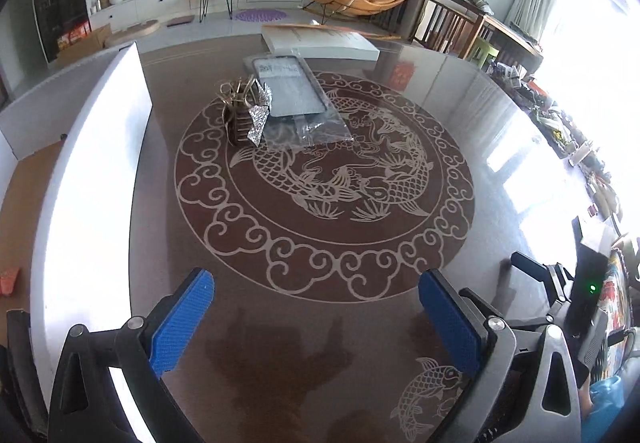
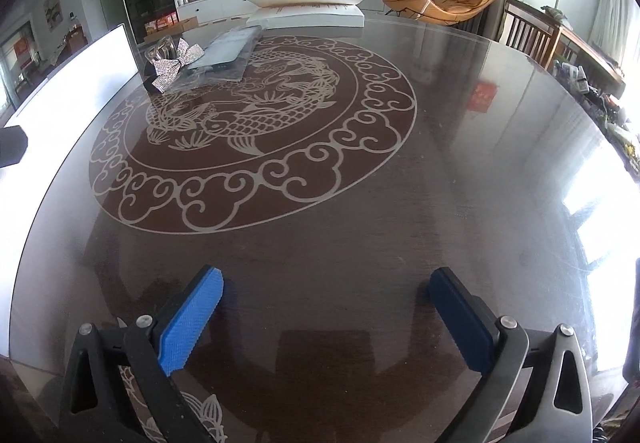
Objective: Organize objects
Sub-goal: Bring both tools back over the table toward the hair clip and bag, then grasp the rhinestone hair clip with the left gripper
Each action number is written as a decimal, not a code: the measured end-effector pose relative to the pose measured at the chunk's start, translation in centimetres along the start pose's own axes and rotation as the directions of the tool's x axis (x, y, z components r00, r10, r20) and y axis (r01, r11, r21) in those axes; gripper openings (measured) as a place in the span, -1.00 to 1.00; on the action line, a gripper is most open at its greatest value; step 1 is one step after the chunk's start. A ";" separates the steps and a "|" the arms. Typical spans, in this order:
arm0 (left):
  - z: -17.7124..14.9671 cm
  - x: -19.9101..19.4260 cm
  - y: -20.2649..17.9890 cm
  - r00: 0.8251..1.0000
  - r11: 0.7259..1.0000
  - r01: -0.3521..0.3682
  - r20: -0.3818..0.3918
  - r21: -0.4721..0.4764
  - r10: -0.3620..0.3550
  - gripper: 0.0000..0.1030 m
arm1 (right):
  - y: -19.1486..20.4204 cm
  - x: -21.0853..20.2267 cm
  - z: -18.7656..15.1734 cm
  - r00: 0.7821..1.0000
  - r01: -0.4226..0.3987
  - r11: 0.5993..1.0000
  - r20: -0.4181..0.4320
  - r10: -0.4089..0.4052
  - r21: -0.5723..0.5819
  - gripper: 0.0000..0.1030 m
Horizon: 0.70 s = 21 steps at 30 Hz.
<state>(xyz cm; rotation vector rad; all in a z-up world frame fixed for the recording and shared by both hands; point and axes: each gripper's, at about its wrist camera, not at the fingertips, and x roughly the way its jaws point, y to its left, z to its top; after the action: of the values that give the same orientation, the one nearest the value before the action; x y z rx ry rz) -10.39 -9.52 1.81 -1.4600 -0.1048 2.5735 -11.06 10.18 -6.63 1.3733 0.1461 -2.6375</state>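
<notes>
A hair clip with a sparkly silver bow (image 1: 250, 113) (image 2: 176, 63) lies on the dark round table (image 1: 320, 343) (image 2: 320, 243), far ahead and left of centre. Beside it lies a flat grey item in a clear plastic bag (image 1: 292, 95) (image 2: 230, 51). My left gripper (image 1: 316, 317) is open and empty, low over the near part of the table. My right gripper (image 2: 326, 317) is open and empty too, over the near table edge. The right gripper's body (image 1: 560, 283) shows at the right of the left wrist view.
A white box with raised flaps (image 1: 92, 171) (image 2: 72, 91) stands at the table's left side. A flat white carton (image 1: 320, 41) (image 2: 308, 13) lies at the far edge. A wooden chair (image 2: 528, 31) and a cluttered side table (image 1: 560, 115) stand to the right.
</notes>
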 end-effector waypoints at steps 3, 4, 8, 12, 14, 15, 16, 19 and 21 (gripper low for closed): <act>1.3 1.7 0.8 0.999 0.999 -0.040 -0.013 0.005 0.040 1.00 | 0.0 -0.1 -0.1 1.000 -0.002 1.000 0.002 0.002 -0.001 1.00; 1.9 2.1 1.1 0.999 0.999 -0.050 -0.011 0.004 0.050 1.00 | 0.0 -0.1 -0.1 1.000 -0.002 1.000 0.003 0.002 -0.001 1.00; 4.4 3.9 1.7 0.997 0.997 -0.078 -0.019 0.009 0.078 1.00 | 0.0 -0.1 -0.1 1.000 -0.002 1.000 0.003 0.002 -0.001 1.00; 6.3 5.5 2.2 0.996 0.997 -0.080 -0.033 0.023 0.081 1.00 | 0.0 -0.1 -0.1 1.000 -0.002 1.000 0.003 0.002 -0.001 1.00; 7.5 6.1 2.3 0.993 0.992 -0.112 -0.018 0.050 0.113 1.00 | 0.0 -0.1 -0.1 1.000 -0.003 1.000 0.003 0.003 -0.001 1.00; 8.1 6.4 2.4 0.992 0.990 -0.125 -0.013 0.059 0.126 1.00 | 0.0 -0.1 -0.1 1.000 -0.003 1.000 0.003 0.003 -0.001 1.00; 8.7 6.8 2.4 0.991 0.989 -0.131 -0.008 0.064 0.132 1.00 | 0.0 -0.1 -0.1 1.000 -0.003 1.000 0.003 0.003 -0.001 1.00; 10.1 8.2 2.6 0.991 0.988 -0.130 -0.008 0.078 0.131 1.00 | 0.0 -0.1 -0.1 1.000 -0.002 1.000 0.003 0.002 -0.001 1.00; 11.0 9.2 2.8 0.989 0.986 -0.148 0.003 0.078 0.148 1.00 | 0.0 -0.1 -0.1 1.000 -0.003 1.000 0.003 0.003 -0.001 1.00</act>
<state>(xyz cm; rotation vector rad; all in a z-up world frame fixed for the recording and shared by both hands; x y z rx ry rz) -24.74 -10.15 -0.75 -1.4961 0.1079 2.6572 -10.94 10.22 -6.64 1.3678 0.1445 -2.6374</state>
